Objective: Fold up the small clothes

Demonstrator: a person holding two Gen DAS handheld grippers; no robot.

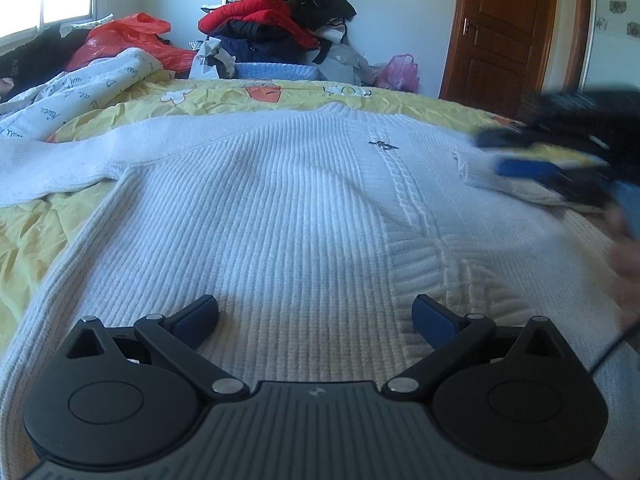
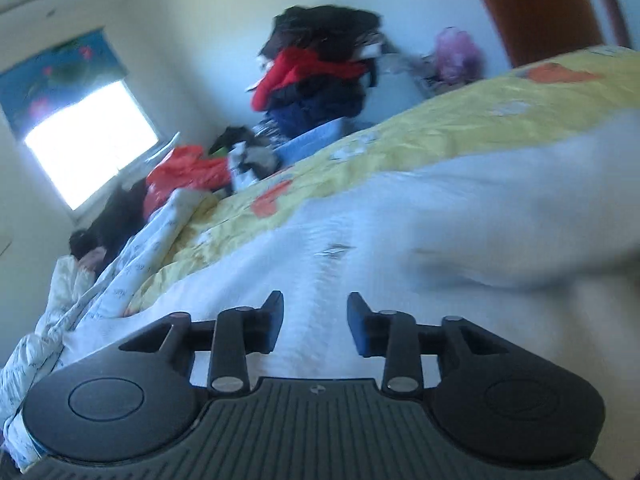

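Observation:
A white ribbed knit sweater (image 1: 280, 208) lies flat on a yellow bedsheet (image 1: 224, 98), its neck far from me and one sleeve stretched to the left. My left gripper (image 1: 316, 312) is open and empty, low over the sweater's lower part. My right gripper (image 1: 560, 160) appears blurred at the right edge of the left wrist view, over the sweater's right sleeve. In the right wrist view the right gripper (image 2: 316, 316) is open with nothing between its fingers, tilted above the blurred sweater (image 2: 400, 240).
A tall pile of red, black and dark blue clothes (image 1: 280, 20) stands behind the bed. A red plastic bag (image 1: 132, 36) and a white printed quilt (image 1: 80, 88) lie at the far left. A brown door (image 1: 504, 28) is at the right, a window (image 2: 88, 136) on the left.

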